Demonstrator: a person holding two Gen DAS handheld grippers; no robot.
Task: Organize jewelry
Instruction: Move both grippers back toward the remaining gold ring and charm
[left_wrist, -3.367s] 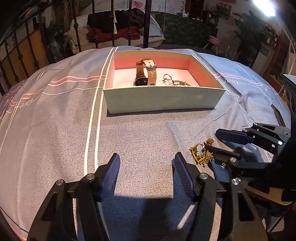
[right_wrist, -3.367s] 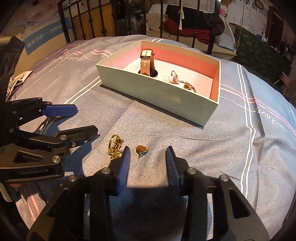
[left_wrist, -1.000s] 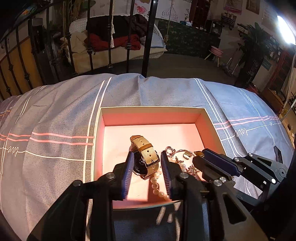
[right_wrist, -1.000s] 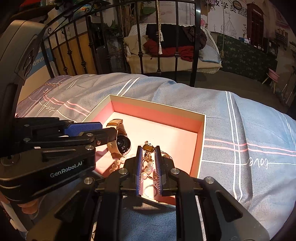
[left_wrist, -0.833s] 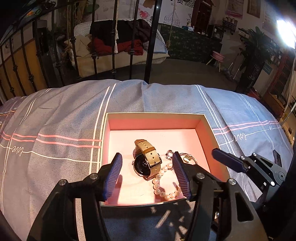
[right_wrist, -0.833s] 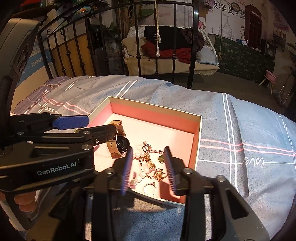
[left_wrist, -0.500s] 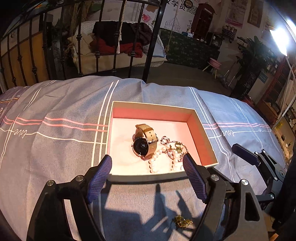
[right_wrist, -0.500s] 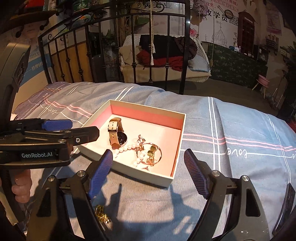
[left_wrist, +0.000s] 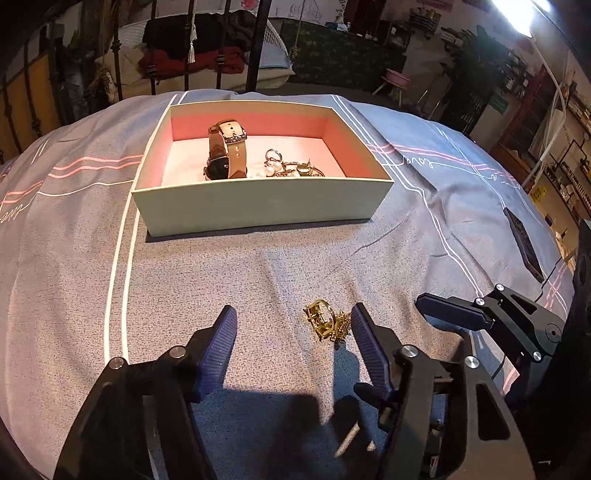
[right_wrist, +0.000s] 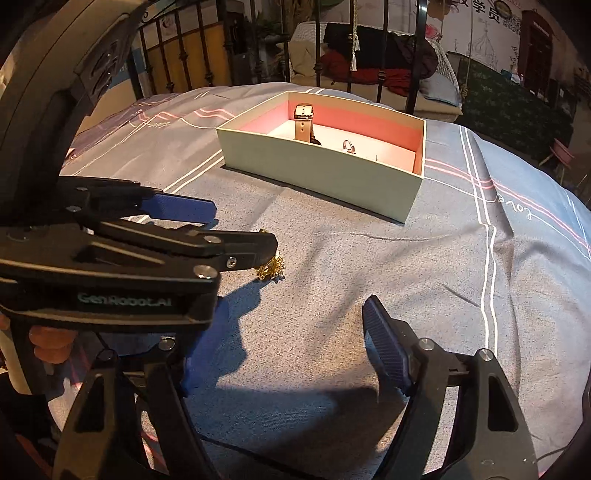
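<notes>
A tan-strapped watch (left_wrist: 224, 155), pearls (left_wrist: 269, 170) and rings (left_wrist: 295, 168) are being held in the pink-lined box (left_wrist: 258, 206) on the bedspread (left_wrist: 74, 236), while gold jewelry (left_wrist: 327, 325) is lying outside it between the closing, empty left gripper's (left_wrist: 293, 349) pads, the right gripper (right_wrist: 288, 354) gaping empty.

Both tongs have drawn back from over the box (left_wrist: 258, 206) to the near bedspread. The pearl string and the small amber piece now lie inside it beside the watch (left_wrist: 225, 155). The left tongs (left_wrist: 293, 341) — jaws just narrowing, nothing gripped — flank the gold cluster (left_wrist: 327, 324); the right tongs (right_wrist: 284, 354) have sprung wide — empty.
</notes>
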